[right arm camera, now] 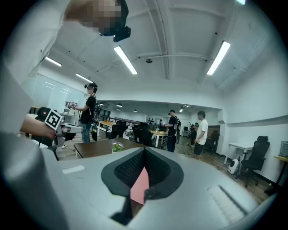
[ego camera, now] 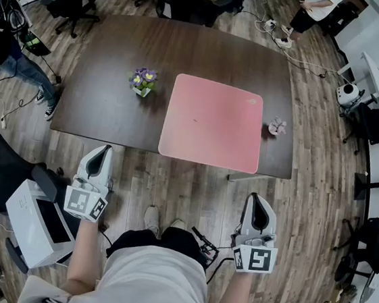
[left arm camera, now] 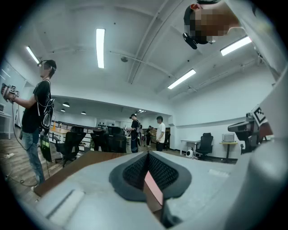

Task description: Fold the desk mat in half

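The room is bright. Long ceiling lamps [left arm camera: 100, 48] glow white near 11 and 2 o'clock. All pictures bend at the edges, with dark corners. Close parts look fuzzy.

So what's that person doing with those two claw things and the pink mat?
A person stands in front of a dark table with a claw in each hand. The left claw and the right claw are both shut and empty, held short of the table's near edge. The pink desk mat lies flat and unfolded on the table, with a little pot of purple flowers next to it. The folding has not begun yet.
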Tool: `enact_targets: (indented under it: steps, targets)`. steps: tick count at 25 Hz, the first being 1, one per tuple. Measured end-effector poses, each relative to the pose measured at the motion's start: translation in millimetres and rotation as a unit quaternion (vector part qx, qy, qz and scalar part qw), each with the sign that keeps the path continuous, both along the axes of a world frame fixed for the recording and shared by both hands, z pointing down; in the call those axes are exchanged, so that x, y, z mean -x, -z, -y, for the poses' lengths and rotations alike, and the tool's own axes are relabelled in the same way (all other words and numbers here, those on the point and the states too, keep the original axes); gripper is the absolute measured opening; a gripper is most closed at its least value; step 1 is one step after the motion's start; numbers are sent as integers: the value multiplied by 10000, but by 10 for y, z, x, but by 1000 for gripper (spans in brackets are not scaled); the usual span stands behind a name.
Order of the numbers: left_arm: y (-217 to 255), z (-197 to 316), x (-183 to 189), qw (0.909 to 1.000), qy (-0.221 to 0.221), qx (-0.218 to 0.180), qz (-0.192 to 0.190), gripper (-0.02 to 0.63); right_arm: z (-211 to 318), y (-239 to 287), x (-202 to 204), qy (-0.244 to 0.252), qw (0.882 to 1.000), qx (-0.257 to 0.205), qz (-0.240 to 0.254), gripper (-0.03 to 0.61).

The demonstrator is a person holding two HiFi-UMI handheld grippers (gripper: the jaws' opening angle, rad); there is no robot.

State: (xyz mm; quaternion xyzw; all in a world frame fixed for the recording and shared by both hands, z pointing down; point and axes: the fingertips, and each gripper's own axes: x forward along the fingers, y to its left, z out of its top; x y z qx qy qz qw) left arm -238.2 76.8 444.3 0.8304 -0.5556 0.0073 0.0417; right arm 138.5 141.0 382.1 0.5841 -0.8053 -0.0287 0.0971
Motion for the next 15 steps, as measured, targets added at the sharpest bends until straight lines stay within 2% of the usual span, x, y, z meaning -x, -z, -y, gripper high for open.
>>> enact_targets:
  steps: [6,15]
  targets:
    - [159,-295,-20,9999,-1,-122,31,5,-306,36,131,77,10000,11,-39,0]
    - [167,-536,-181,9998,-35,-209,-53,5,-472,27,38,56,10000,-65,38,0]
